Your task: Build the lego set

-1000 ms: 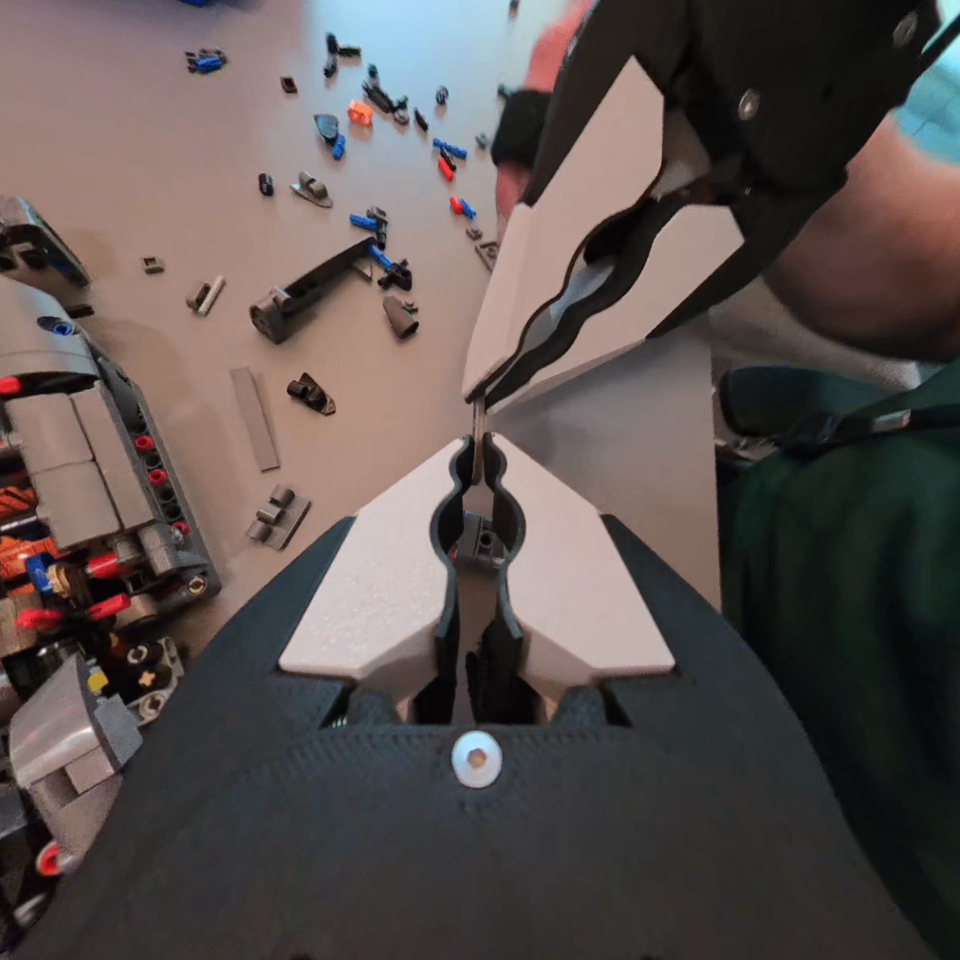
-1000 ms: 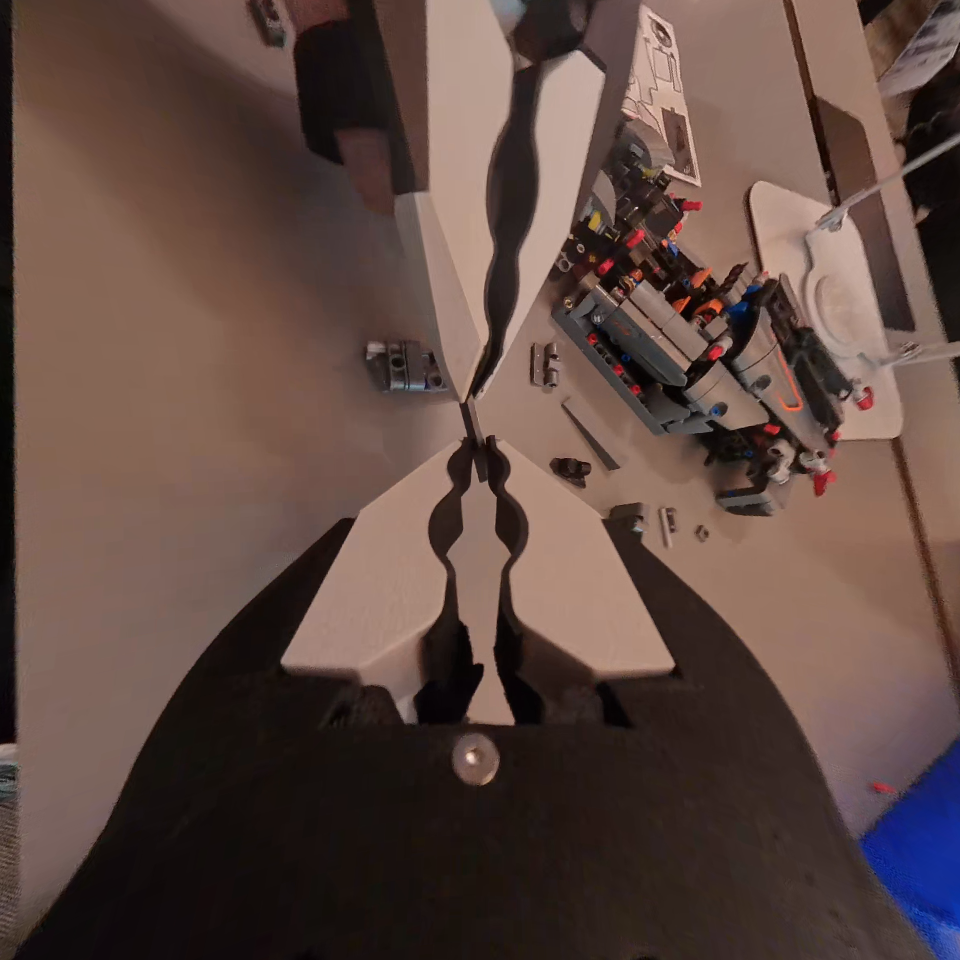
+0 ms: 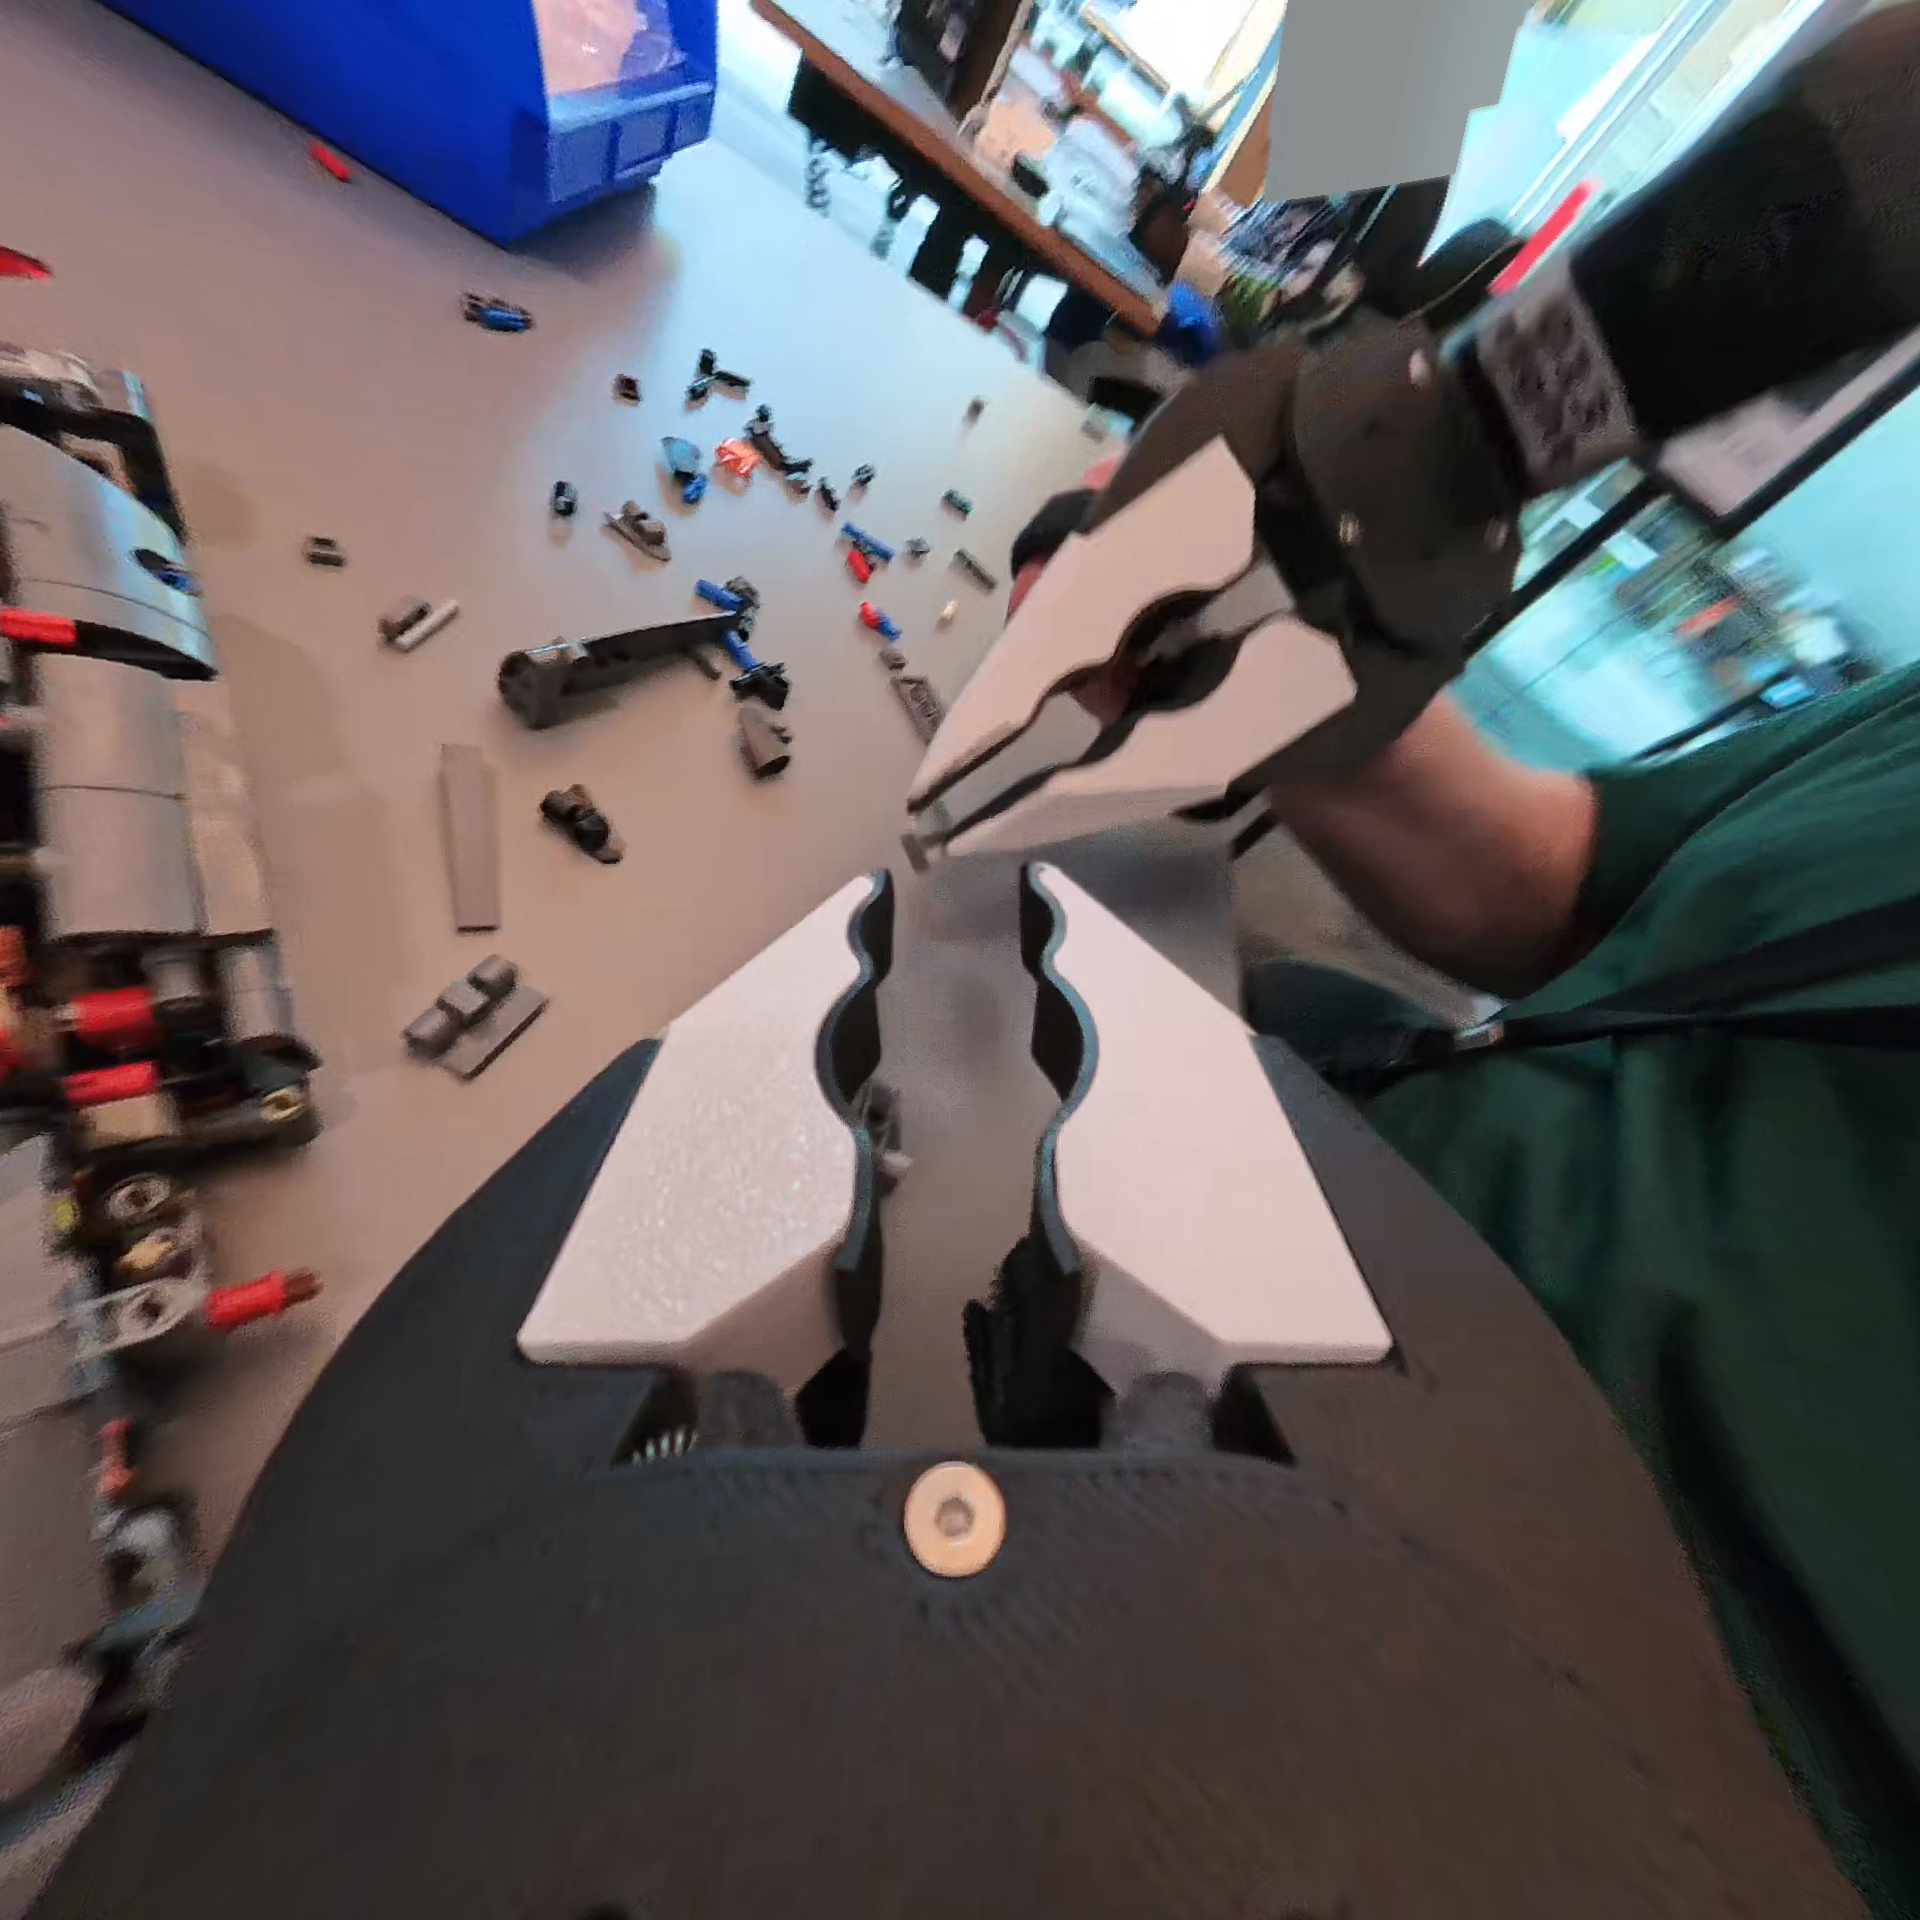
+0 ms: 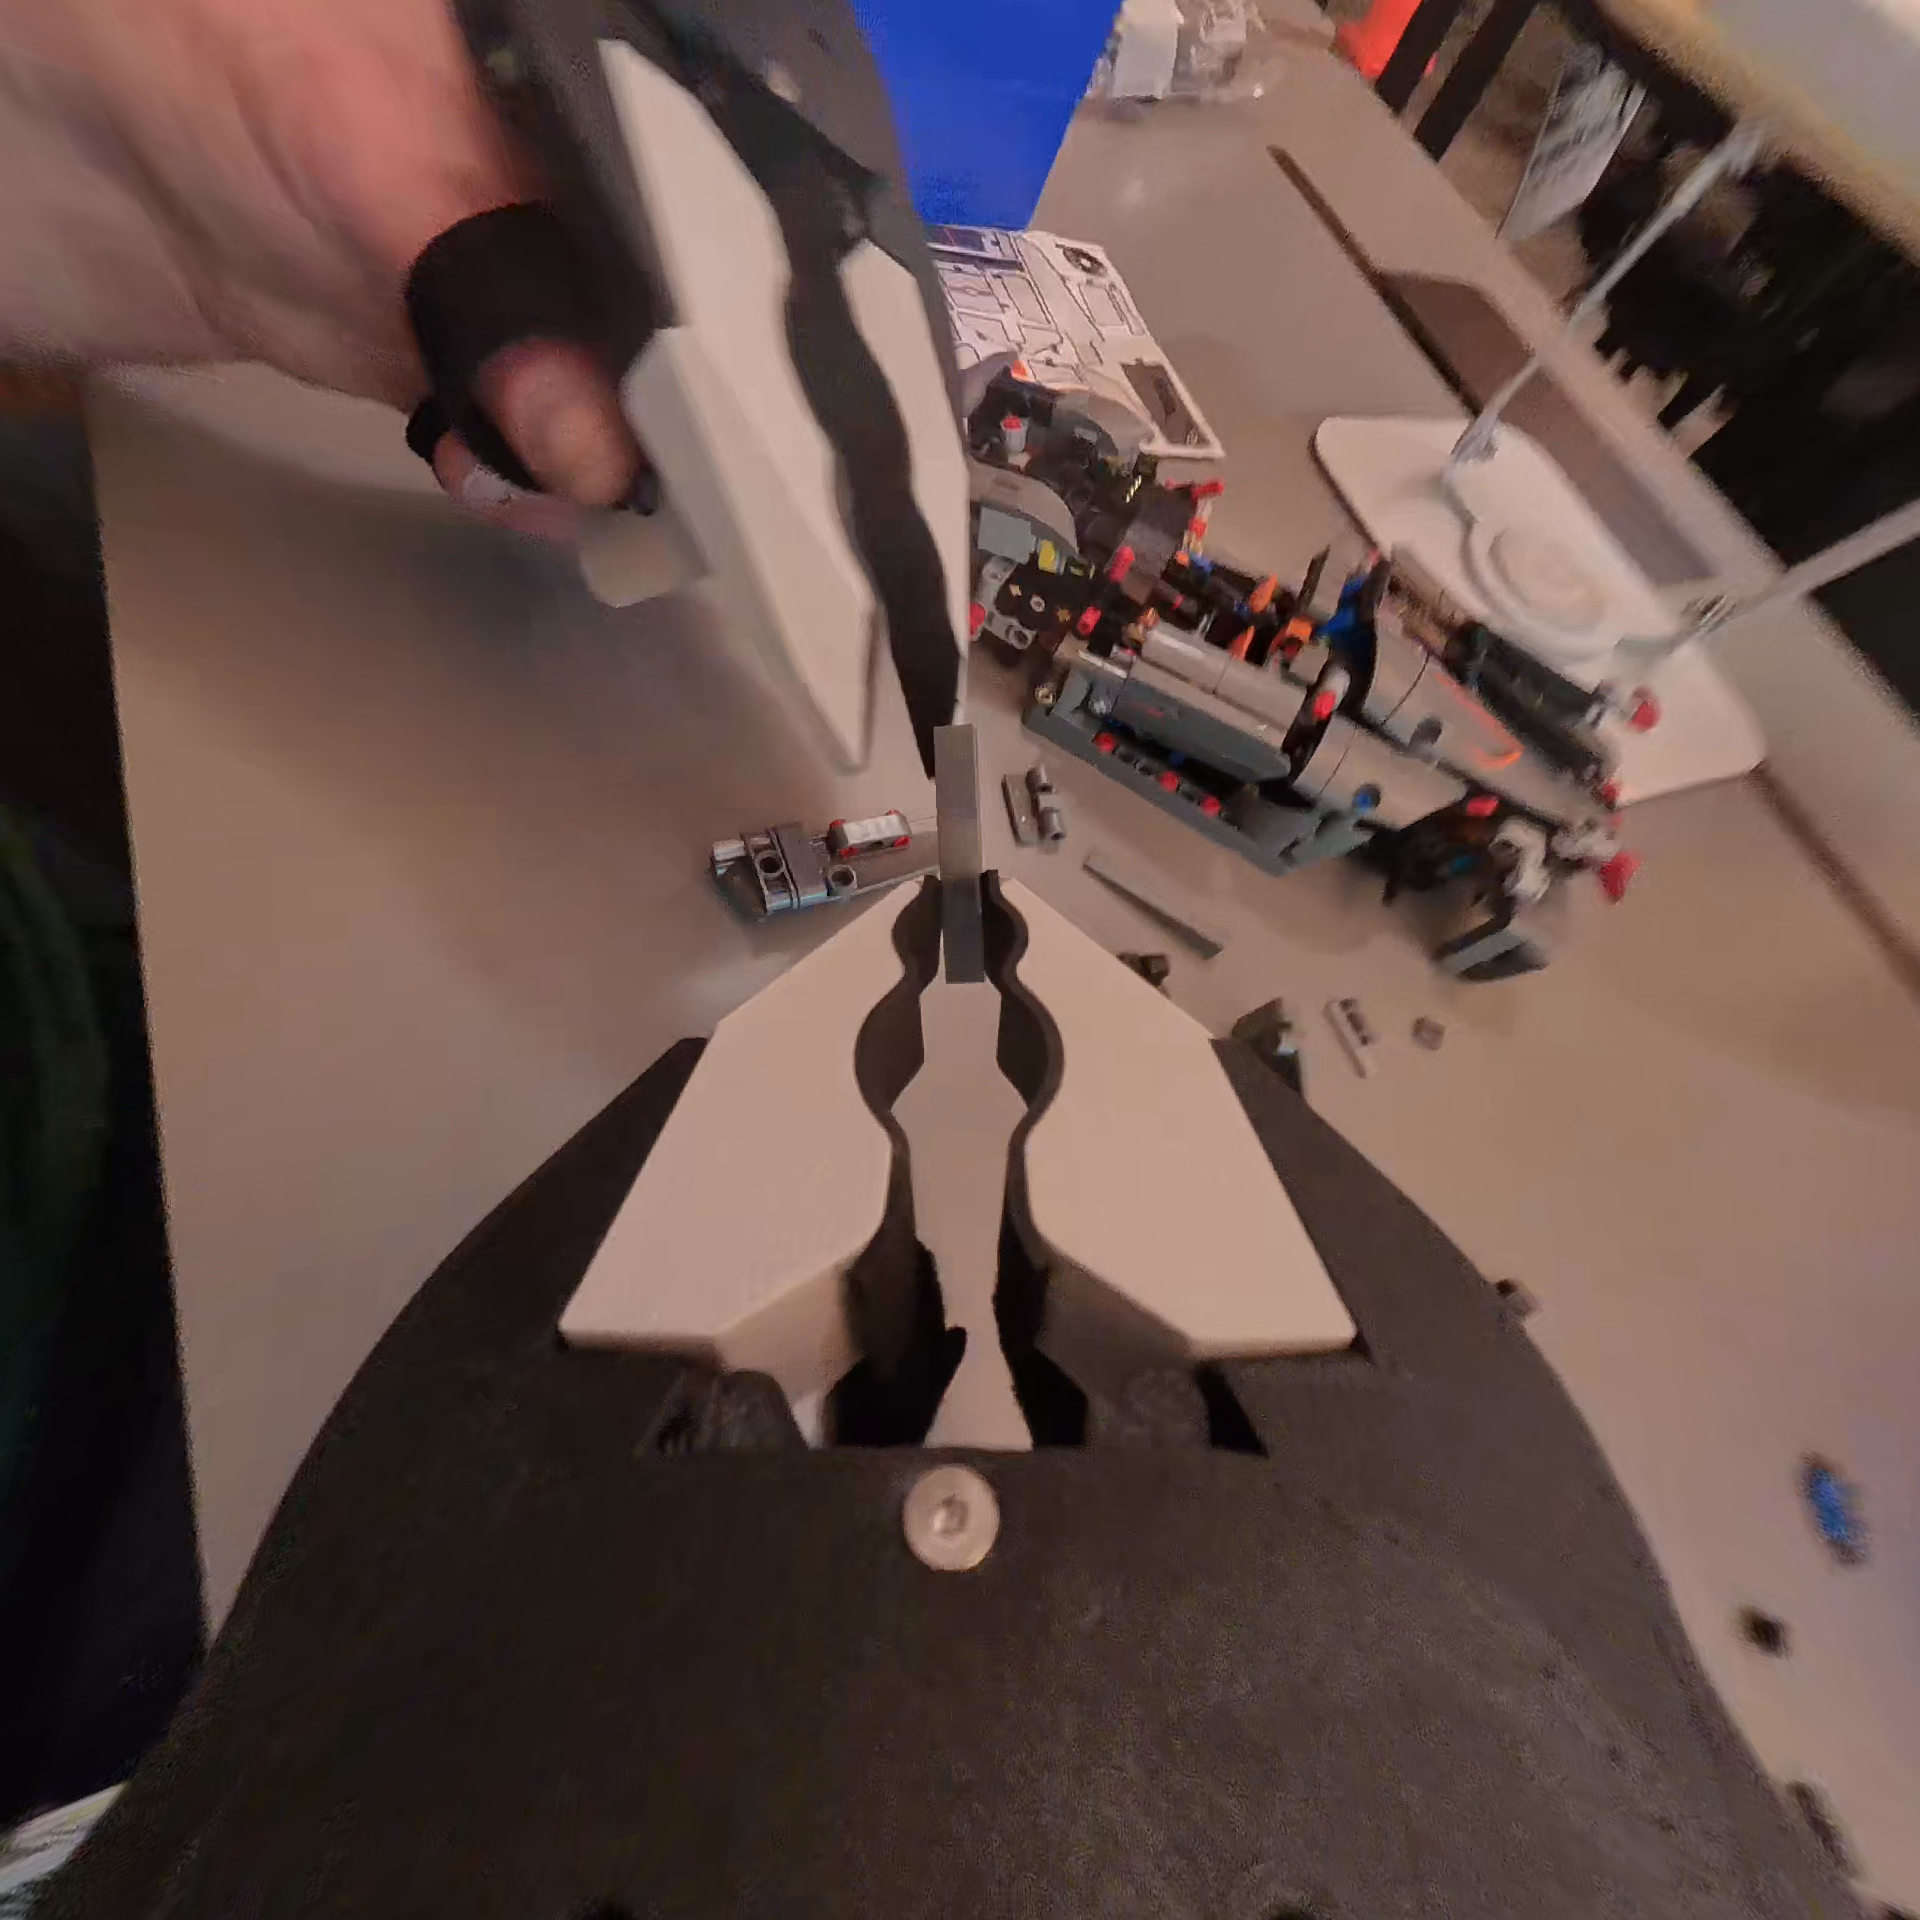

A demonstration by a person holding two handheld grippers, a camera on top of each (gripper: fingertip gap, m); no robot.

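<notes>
The left gripper (image 3: 956, 894) stands well open, a wide gap between its pale, matte, wavy-edged fingers; a small dark piece (image 3: 885, 1132) sits against the inner face of its left finger, too unclear to say whether it is held. The right gripper (image 4: 961, 883) is closed on a thin grey plate (image 4: 958, 831), pinched edge-on at the fingertips so the flat strip sticks out forward above the table (image 4: 416, 935). In the left wrist view that gripper comes in from the right, tips just beside the left gripper's open tips. Both bodies are black, rough-printed plastic. On the smooth grey table lie a grey studded sub-assembly (image 4: 800, 862), a flat grey strip (image 3: 470, 836), scattered blue, red and black pins, and farther off the half-built grey model (image 4: 1247, 696) with red pegs.
</notes>
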